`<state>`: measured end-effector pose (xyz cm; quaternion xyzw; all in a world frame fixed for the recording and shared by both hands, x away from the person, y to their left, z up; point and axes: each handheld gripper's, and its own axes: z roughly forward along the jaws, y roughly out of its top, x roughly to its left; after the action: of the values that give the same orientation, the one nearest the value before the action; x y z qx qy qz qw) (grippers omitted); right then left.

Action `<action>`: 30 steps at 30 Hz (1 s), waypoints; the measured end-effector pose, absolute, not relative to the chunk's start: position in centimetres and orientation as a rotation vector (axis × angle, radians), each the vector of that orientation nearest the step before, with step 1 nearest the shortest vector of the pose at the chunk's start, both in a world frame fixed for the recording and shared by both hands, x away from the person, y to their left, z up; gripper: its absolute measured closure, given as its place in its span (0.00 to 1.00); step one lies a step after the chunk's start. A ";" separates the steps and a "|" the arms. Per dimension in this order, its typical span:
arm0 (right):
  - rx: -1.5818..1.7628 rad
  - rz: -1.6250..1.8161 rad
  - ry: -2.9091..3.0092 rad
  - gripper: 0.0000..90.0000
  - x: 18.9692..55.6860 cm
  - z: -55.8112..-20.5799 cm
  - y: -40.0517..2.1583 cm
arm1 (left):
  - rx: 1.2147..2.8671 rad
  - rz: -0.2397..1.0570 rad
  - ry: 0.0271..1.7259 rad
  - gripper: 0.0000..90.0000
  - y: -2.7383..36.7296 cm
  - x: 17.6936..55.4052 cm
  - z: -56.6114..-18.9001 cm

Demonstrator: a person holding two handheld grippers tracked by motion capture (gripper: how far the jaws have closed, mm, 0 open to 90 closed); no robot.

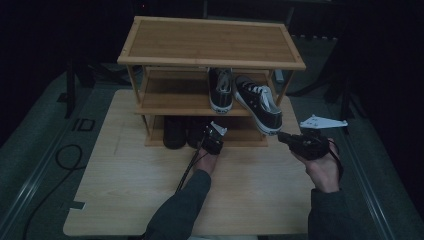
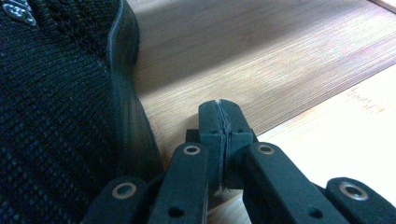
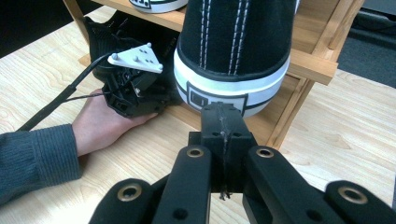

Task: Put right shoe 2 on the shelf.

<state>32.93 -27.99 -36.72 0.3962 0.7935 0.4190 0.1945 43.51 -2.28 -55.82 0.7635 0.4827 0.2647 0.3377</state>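
A three-tier wooden shoe rack (image 1: 210, 40) stands on the table. Two black-and-white sneakers sit on its middle shelf: one upright (image 1: 220, 90), the other (image 1: 260, 104) with its heel (image 3: 233, 51) hanging over the front edge. My right gripper (image 1: 282, 136) (image 3: 223, 120) is shut and empty. Its tip is just in front of and below that heel. A black knit shoe (image 2: 56, 116) (image 1: 175, 131) rests on the bottom shelf. Beside its sole, my left gripper (image 1: 209, 135) (image 2: 223, 116) is shut with nothing between the jaws, low over the shelf's front edge.
The bottom shelf board (image 2: 261, 70) is bare to the right of the black shoe. The rack's right front post (image 3: 299, 102) stands close to the right gripper. Pale tabletop (image 1: 250, 185) stretches in front of the rack. A cable (image 1: 187, 170) trails from the left gripper.
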 end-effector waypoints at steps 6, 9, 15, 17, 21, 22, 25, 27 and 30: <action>1.108 1.173 2.222 1.00 33.0 -36.7 -27.7 | 1.989 0.690 1.258 0.99 -2.3 43.5 -55.8; 1.106 1.177 2.221 1.00 33.0 -36.6 -27.7 | 1.990 0.692 1.259 0.99 -2.3 43.5 -55.8; 1.096 1.197 2.230 1.00 33.1 -36.5 -27.5 | 1.990 0.692 1.259 0.99 -2.3 43.5 -55.8; 1.096 1.201 2.235 1.00 33.1 -36.5 -27.4 | 1.990 0.692 1.259 0.99 -2.3 43.5 -55.8; 1.089 1.210 2.243 1.00 33.2 -36.5 -27.2 | 1.990 0.692 1.259 0.99 -2.3 43.5 -55.8; 1.088 1.213 2.244 1.00 33.2 -36.5 -27.2 | 1.990 0.692 1.260 0.99 -2.3 43.5 -55.8; 1.082 1.214 2.247 1.00 33.2 -36.6 -26.9 | 1.989 0.693 1.260 0.99 -2.3 43.5 -55.8; 1.077 1.217 2.253 1.00 33.3 -36.7 -26.7 | 1.990 0.693 1.259 0.99 -2.3 43.5 -55.8; 1.065 1.231 2.255 1.00 33.3 -36.6 -26.4 | 1.989 0.692 1.260 0.99 -2.3 43.5 -55.8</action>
<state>33.33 -26.39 -36.63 0.3769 0.7976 0.4354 0.1794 43.51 -2.30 -55.82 0.7632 0.4832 0.2656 0.3369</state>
